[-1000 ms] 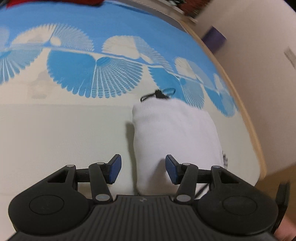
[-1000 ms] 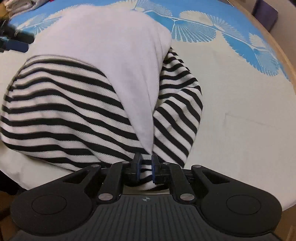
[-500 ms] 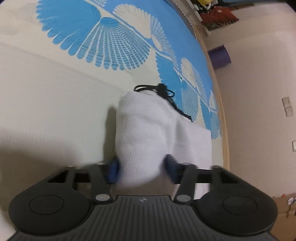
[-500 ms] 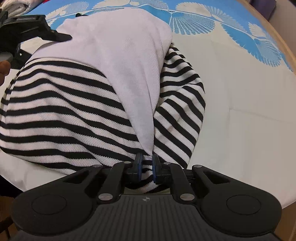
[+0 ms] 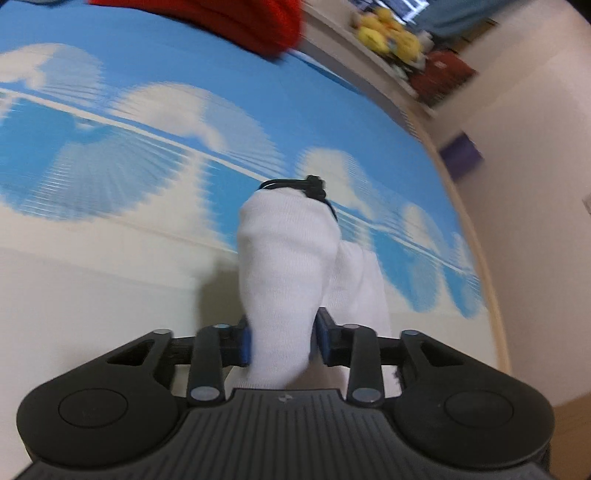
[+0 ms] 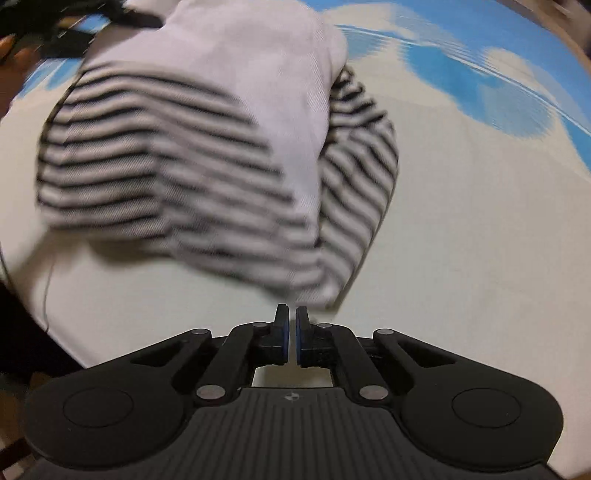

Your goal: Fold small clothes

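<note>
A small garment, white [image 6: 240, 74] on one half and black-and-white striped [image 6: 166, 158] on the other, lies bunched on the bed cover. In the left wrist view my left gripper [image 5: 282, 332] has a thick fold of the white cloth [image 5: 288, 251] between its blue pads, which press on it while the jaws are opening slightly. A black cord [image 5: 310, 184] sits at the fold's far end. My right gripper [image 6: 291, 317] is shut and empty, just short of the striped hem [image 6: 314, 288]. The picture is blurred by motion.
The bed cover [image 5: 110, 147] is cream with blue fan shapes. A red cloth [image 5: 229, 18] lies at its far edge. The wooden bed rim [image 5: 461, 206] curves along the right, with a purple object [image 5: 461, 155] and a shelf of yellow toys [image 5: 388, 33] beyond. A hand [image 6: 14, 48] shows top left.
My left gripper closed on the white fold and carried it across the cover. My right gripper let the striped hem go, drew back from it and shut empty.
</note>
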`<state>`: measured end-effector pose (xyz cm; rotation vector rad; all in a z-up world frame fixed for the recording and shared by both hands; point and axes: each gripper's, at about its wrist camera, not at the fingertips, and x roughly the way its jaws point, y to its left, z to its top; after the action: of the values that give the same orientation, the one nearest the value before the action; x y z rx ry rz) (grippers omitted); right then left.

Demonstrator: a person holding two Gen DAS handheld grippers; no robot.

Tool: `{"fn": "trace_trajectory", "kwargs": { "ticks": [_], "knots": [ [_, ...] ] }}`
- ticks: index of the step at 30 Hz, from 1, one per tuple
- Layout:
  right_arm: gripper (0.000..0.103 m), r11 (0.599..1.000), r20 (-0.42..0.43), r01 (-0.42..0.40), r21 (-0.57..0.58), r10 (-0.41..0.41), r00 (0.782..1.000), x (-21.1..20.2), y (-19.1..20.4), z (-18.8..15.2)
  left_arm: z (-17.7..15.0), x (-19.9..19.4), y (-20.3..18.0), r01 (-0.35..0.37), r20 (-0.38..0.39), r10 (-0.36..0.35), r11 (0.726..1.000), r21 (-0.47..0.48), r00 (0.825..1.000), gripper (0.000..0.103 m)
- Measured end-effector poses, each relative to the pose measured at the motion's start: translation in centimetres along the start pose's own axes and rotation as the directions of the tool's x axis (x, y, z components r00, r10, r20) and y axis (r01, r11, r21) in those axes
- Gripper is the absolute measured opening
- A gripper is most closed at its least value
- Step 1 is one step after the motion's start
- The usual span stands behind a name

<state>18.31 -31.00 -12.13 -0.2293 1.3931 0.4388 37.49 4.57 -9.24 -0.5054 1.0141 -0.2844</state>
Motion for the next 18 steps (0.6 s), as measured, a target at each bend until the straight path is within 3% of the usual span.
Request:
{"fn": "trace_trajectory", "kwargs": {
  "ticks": [2, 4, 5, 8, 10, 11, 13, 14, 15, 16, 18],
  "knots": [
    [0.002, 0.999, -0.017, -0.001, -0.049, 0.001, 1.000, 1.1, 2.0, 0.6, 0.4, -0.9, 2.1, -0.118, 0.011, 0.118, 0.993, 0.003, 0.993, 0.052],
    [0.002, 0.996, -0.028, 0.020, -0.089, -0.023, 0.999, 1.5, 3.4, 1.1, 0.5, -3.3, 2.5, -0.269, 0.096, 0.264, 0.962, 0.047, 0.960, 0.052],
    [0.002, 0.996, -0.015, 0.026, -0.091, -0.027, 1.000, 1.2, 3.9, 1.4, 0.3, -5.1, 2.3, -0.286, 0.138, 0.276, 0.956, 0.060, 0.951, 0.052],
    [0.002, 1.000, 0.104, -0.002, -0.004, 0.003, 0.995, -1.8, 3.3, 2.9, -0.2, -8.5, 1.6, -0.218, 0.115, 0.211, 0.974, 0.053, 0.971, 0.052],
    [0.003, 0.998, 0.198, -0.015, 0.055, 0.004, 0.980, -3.7, 2.6, 3.7, -1.6, -10.0, 0.3, -0.191, 0.092, 0.182, 0.976, 0.106, 0.979, 0.052],
    [0.008, 0.997, 0.247, -0.025, 0.077, 0.005, 0.969, -4.6, 2.4, 4.2, -2.4, -10.5, 0.0, -0.191, 0.082, 0.181, 0.971, 0.146, 0.980, 0.054],
    [0.029, 0.991, 0.327, -0.061, 0.121, 0.018, 0.945, -5.2, 2.0, 5.2, -4.8, -10.1, -0.5, -0.197, 0.043, 0.192, 0.958, 0.207, 0.980, 0.060],
    [0.048, 0.986, 0.353, -0.077, 0.147, 0.020, 0.935, -5.2, 1.8, 5.6, -6.0, -9.6, 0.0, -0.192, 0.023, 0.192, 0.958, 0.213, 0.981, 0.066],
    [0.059, 0.982, 0.366, -0.085, 0.171, 0.017, 0.931, -4.7, 1.8, 6.1, -7.3, -8.7, 0.6, -0.185, 0.008, 0.187, 0.961, 0.206, 0.982, 0.072],
    [0.061, 0.978, 0.361, -0.087, 0.190, 0.013, 0.932, -4.1, 1.8, 6.4, -8.5, -7.7, 1.5, -0.181, -0.018, 0.188, 0.966, 0.182, 0.982, 0.073],
    [0.061, 0.974, 0.312, -0.071, 0.214, 0.000, 0.950, -1.9, 2.1, 7.2, -9.2, -5.1, 3.5, -0.211, -0.157, 0.220, 0.975, 0.070, 0.963, 0.071]
  ]
}}
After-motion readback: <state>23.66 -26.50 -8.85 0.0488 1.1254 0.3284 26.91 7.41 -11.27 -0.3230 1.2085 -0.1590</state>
